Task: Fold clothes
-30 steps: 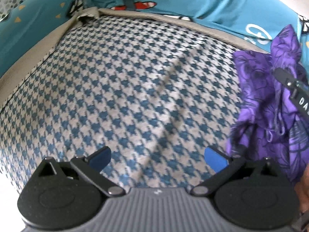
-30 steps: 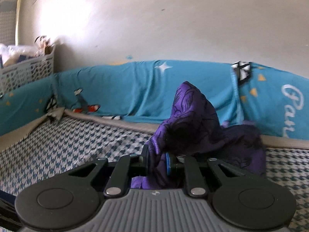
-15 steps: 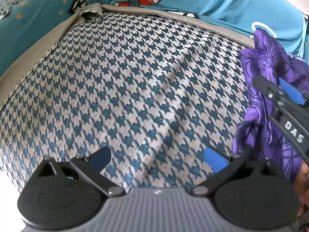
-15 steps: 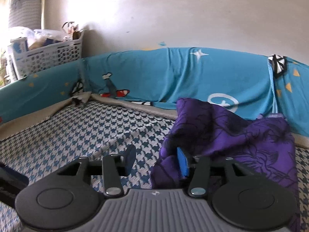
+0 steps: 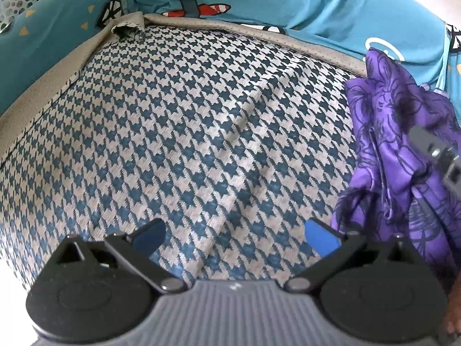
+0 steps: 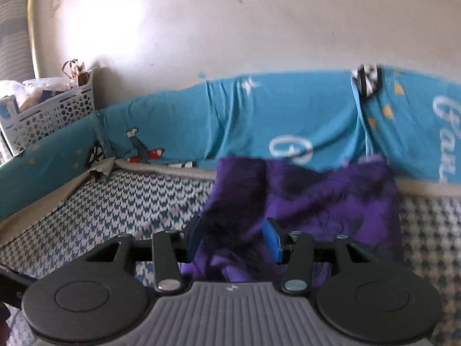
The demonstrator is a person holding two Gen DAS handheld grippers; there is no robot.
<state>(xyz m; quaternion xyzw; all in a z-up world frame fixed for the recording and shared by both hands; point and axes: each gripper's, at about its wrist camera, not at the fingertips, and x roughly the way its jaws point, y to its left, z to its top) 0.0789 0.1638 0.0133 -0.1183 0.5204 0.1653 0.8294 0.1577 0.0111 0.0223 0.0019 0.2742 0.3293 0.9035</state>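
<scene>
We find the purple garment (image 6: 302, 201) bunched in a loose heap on the houndstooth mattress (image 5: 187, 132), toward the right side of the bed and close to the teal bumper (image 6: 259, 115) that lines the wall. It is not spread flat; no fold is yet formed.

The right gripper (image 6: 233, 239) points into the near edge of the heap. Its jaws are closing, with a ridge of purple cloth standing between the blue pads. We cannot confirm that the pads press on the cloth yet, as a gap shows on the right-hand pad's side and the view is blurred. We judge this a fresh bite on an edge, taken low so the garment can be drawn out across the mattress.

The left gripper (image 5: 233, 236) hangs over bare mattress with its jaws wide apart and nothing between them. Its right finger sits just beside the garment's hem. We judge it is held ready there to take a second corner.

A perforated basket (image 6: 52, 115) stands beyond the bumper, uninvolved.
</scene>
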